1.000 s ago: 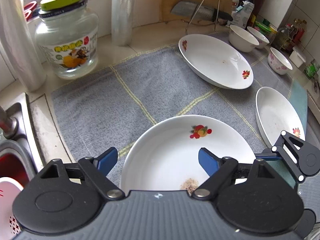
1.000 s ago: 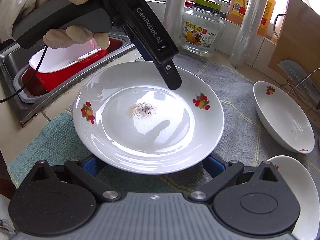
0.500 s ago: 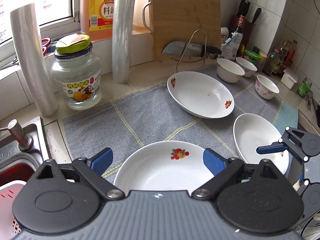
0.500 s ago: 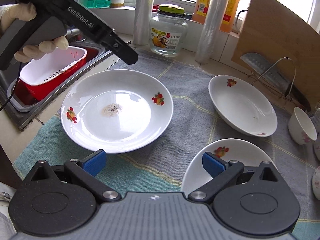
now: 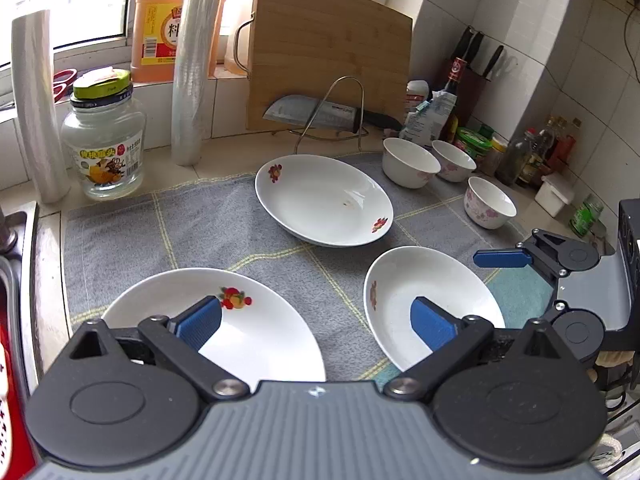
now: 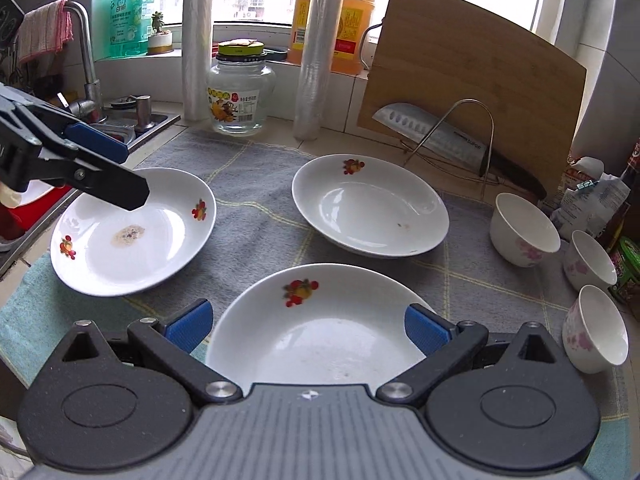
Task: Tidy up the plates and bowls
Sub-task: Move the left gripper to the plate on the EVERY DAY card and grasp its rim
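Readable writing is scarce: the knife blade (image 6: pixel 436 134) in the wire rack (image 6: pixel 472 136) is carrying small print I cannot make out, and the glass jar (image 6: pixel 241 90) and orange oil jug (image 5: pixel 168 24) are showing Chinese label text too small to read.

Left tool (image 5: pixel 316 322) is hanging wide open over the grey dish towel (image 5: pixel 224 228), gripping nothing; its left blue pad is overlapping the speckled plate (image 5: pixel 256 336), its right pad the near-right plate (image 5: pixel 404 292). Right tool (image 6: pixel 308 326) is also spread wide and empty, its pads flanking the near plate (image 6: pixel 320 320) without visibly touching it.

Three fruit-patterned plates are lying apart on the towel: the speckled one by the sink (image 6: pixel 120 120), the near one, and a far plate (image 6: pixel 370 204) in front of the rack. Three floral bowls (image 6: pixel 524 230) are standing in a row at the right edge of the surface, beside bottles and packets (image 5: pixel 440 108).

A bamboo cutting board (image 5: pixel 328 48) is leaning on the wall; two plastic-wrap rolls (image 6: pixel 196 48) are standing either side of the jar.

Against half a second ago, both tools are sitting higher and further back; the plates are lying where they were.
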A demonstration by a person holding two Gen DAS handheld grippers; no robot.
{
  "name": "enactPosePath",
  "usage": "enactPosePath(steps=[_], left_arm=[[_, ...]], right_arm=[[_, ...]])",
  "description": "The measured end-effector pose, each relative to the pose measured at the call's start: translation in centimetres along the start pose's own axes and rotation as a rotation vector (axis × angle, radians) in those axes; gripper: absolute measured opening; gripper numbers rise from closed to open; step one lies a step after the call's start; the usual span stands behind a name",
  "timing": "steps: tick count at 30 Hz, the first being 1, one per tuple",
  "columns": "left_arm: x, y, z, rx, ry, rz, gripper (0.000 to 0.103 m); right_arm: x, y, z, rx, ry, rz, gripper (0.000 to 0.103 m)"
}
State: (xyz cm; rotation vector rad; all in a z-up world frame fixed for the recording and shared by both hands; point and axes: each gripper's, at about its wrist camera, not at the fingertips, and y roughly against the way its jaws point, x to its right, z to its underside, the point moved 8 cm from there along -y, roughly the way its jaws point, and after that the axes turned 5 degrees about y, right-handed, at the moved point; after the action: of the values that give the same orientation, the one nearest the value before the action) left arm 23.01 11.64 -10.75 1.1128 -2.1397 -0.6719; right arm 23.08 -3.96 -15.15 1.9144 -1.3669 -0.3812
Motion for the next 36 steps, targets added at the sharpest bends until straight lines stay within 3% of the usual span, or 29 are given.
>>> enactPosePath(steps=[11,16,24,36], left_arm=[[6.2,-1.4,3.7,0.044,0.105,-0.163,0.100],[7.1,-1.7,4.8,0.029,0.114,-0.184,0.100],[8.0,-2.8,6.6,-0.023,0.000,-0.129,0.100],[7.4,-3.9,8.1,-0.084,-0.111,-0.040,0.100]], right_arm=[[5.0,1.7,2.9,0.041,0.054,-0.114,0.103],[5.5,2.0,3.5,0.044,0.066,-0.121,0.103],[5.6,1.8,4.6,0.001,0.020,-0.061,0.103],[5.6,3.3,8.0,-0.023,-0.091,-0.060,0.103]])
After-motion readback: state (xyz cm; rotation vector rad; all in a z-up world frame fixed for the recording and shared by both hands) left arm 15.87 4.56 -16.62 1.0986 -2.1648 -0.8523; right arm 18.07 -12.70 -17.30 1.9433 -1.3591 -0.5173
